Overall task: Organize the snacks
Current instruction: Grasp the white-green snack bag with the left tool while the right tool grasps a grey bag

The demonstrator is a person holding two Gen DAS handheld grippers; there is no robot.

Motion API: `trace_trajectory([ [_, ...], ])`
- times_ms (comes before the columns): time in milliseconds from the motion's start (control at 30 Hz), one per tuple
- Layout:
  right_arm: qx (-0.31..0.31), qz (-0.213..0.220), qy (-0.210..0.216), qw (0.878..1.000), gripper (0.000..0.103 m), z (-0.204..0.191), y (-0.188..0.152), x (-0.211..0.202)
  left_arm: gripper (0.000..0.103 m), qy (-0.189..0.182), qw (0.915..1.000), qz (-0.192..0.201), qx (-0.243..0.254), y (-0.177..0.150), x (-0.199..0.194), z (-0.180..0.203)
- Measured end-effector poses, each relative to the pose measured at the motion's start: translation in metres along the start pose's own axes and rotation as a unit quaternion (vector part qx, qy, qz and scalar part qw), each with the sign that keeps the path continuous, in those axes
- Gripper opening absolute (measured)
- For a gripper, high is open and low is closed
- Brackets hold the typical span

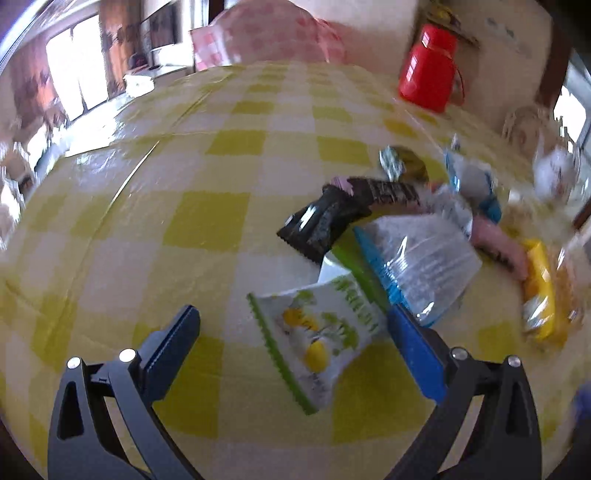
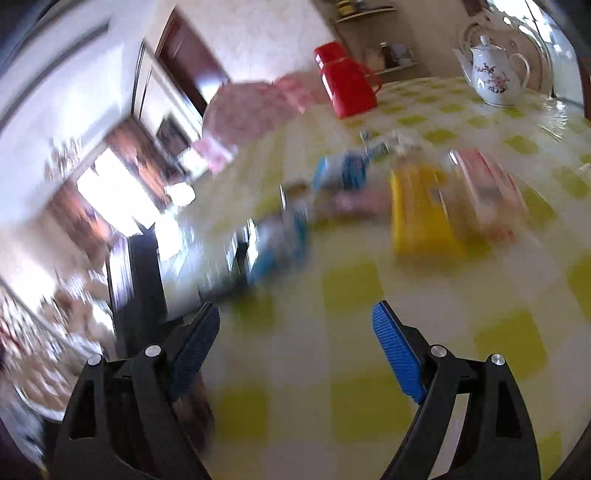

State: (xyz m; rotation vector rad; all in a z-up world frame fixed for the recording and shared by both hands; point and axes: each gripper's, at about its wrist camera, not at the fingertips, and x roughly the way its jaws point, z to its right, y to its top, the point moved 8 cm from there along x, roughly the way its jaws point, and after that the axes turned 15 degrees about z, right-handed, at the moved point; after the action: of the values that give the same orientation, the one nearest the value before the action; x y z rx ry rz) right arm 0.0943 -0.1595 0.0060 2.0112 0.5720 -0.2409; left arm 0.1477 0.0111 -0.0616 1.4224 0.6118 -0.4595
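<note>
A heap of snack packets lies on the yellow-checked tablecloth (image 1: 207, 206). In the left wrist view a white-and-green packet (image 1: 314, 336) lies nearest, with a clear blue-edged bag (image 1: 421, 258), a black wrapper (image 1: 321, 221) and a yellow packet (image 1: 541, 291) behind it. My left gripper (image 1: 291, 321) is open and empty, its fingers either side of the white-and-green packet, above the cloth. My right gripper (image 2: 295, 314) is open and empty over bare cloth. The right wrist view is blurred; a yellow packet (image 2: 421, 218) and blue packets (image 2: 343, 173) show ahead.
A red thermos jug (image 1: 428, 70) stands at the table's far side, also in the right wrist view (image 2: 347, 85). A white floral teapot (image 2: 495, 74) stands far right. A pink checked chair cushion (image 1: 269, 33) lies beyond the table's far edge.
</note>
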Motion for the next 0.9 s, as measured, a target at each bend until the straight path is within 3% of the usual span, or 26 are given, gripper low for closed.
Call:
trace_trajectory([
  [100,-0.024,-0.036,-0.009,0.999,0.084,-0.020,0.015,0.055,0.101,0.006,0.9997,-0.006,0.023,-0.003,0.001,-0.001],
  [233,-0.070,-0.090,-0.039,0.993,0.088,-0.038,0.006,0.114,0.101,0.013,0.9998,-0.006,0.015,-0.004,0.001,-0.014],
  [467,-0.161,-0.184,-0.103,0.964,0.087,-0.035,-0.034,0.168,0.101,0.013,0.9997,-0.008,0.017,-0.004,-0.001,-0.015],
  [500,-0.175,-0.181,-0.099,0.963,0.085,-0.036,-0.037,0.167,0.101,0.013,0.9998,-0.008,0.016,-0.004,-0.001,-0.015],
  [533,-0.187,-0.166,-0.088,0.964,0.065,-0.038,-0.035,0.163,0.101,0.012,0.9998,-0.008,0.016,-0.004,-0.001,-0.015],
  [567,-0.181,-0.159,-0.087,0.967,0.061,-0.035,-0.033,0.157,0.101,0.012,0.9998,-0.007,0.016,-0.003,-0.001,-0.015],
  [767,-0.124,-0.055,-0.050,0.990,0.058,-0.011,-0.002,0.070,0.101,0.009,0.9999,-0.004,0.003,-0.001,0.002,-0.017],
  [900,-0.086,-0.026,-0.031,0.996,0.059,0.013,-0.005,0.026,0.101,0.002,1.0000,0.000,-0.007,0.002,0.004,-0.010],
])
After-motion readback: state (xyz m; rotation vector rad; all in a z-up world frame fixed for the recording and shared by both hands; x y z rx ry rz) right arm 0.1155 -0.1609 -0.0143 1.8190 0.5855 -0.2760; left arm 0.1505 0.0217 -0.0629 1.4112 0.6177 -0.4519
